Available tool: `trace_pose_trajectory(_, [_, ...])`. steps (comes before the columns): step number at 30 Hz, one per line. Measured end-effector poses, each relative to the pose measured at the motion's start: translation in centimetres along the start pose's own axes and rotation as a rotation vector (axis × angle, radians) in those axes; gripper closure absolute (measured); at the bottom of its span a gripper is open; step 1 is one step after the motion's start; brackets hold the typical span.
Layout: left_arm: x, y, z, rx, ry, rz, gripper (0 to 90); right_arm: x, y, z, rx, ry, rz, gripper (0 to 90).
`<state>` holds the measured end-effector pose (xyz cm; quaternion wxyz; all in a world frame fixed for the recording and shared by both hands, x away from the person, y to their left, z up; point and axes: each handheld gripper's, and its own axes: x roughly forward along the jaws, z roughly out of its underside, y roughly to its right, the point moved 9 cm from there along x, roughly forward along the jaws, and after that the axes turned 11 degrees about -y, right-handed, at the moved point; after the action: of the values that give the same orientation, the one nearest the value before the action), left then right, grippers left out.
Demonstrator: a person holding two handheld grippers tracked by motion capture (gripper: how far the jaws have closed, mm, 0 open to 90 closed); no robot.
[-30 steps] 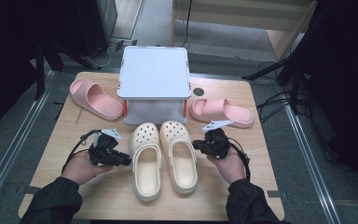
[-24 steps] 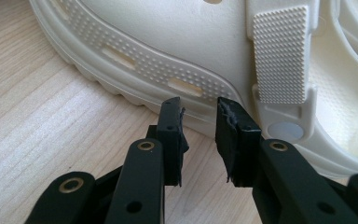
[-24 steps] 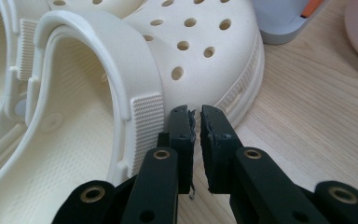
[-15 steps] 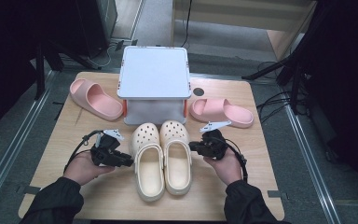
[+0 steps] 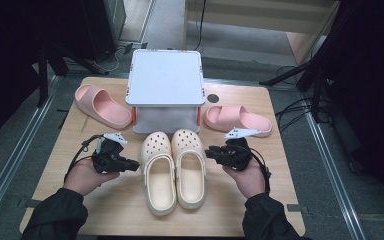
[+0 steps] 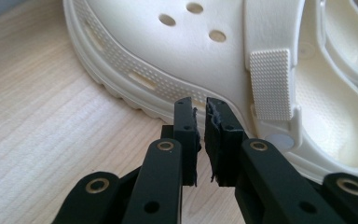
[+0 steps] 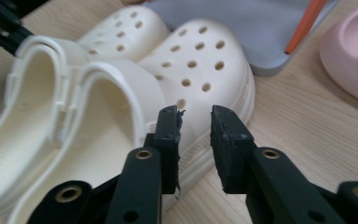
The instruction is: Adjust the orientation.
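Going from the left: my left gripper (image 5: pixel 130 165) sits at the outer side of the left clog (image 5: pixel 159 172), jaws drawn narrow with only a slit between them and nothing in it; the tips look to be right against the sole's edge. A second ago the two cream clogs lay slightly splayed at the heels, and now they lie side by side, touching, toes pointing at the grey box (image 5: pixel 165 87) on the far side. I judge the pair is about squared up (the left one sits a touch nearer than its mate). The right clog (image 5: pixel 191 167) has my right gripper (image 5: pixel 211 151) just at its outer flank, jaws apart by a moderate gap, empty.

Room: the clogs lie mid-table, toes close under the box, so no pushing farther away. The pink slide (image 5: pixel 101 105) at far left and the other pink slide (image 5: pixel 237 119) at far right stay apart from both hands. The table (image 5: pixel 115 210) is bare toward its near edge.
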<state>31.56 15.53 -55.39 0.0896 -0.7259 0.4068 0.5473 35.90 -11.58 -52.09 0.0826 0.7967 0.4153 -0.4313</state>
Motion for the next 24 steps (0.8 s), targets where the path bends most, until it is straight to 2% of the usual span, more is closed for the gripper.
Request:
trace_pose_trajectory(5, [-0.8, -0.2, -0.8, -0.013, 0.037, 0.003, 82.3, -1.2, -1.7, 0.0, -0.031, 0.025, -0.017, 64.1])
trace_pose_trajectory(9, [-1.3, -0.6, -1.5, -0.023, 0.057, 0.006, 82.2, -1.8, -2.9, -0.5, -0.047, 0.062, -0.028, 62.4])
trace_pose_trajectory(13, [-2.1, -1.1, -2.1, -0.036, 0.079, 0.008, 82.2, -1.5, -4.0, -0.4, -0.05, 0.055, -0.04, 58.6])
trace_pose_trajectory(15, [-2.6, -1.2, -2.6, -0.043, 0.101, 0.022, 82.2, -1.4, -4.3, -0.3, -0.048, 0.054, -0.054, 56.7])
trace_pose_trajectory(18, [-3.5, -1.4, -3.6, -0.04, 0.115, -0.006, 82.4, -1.0, -4.8, -0.2, -0.043, 0.046, -0.06, 55.2])
trace_pose_trajectory(21, [-4.4, -1.2, -4.5, -0.026, 0.137, -0.02, 82.5, -0.8, -5.2, -0.3, -0.044, 0.053, -0.067, 55.2])
trace_pose_trajectory(24, [-5.3, -1.1, -5.5, -0.014, 0.147, -0.026, 82.5, -0.3, -5.7, -0.1, -0.048, 0.034, -0.076, 55.2])
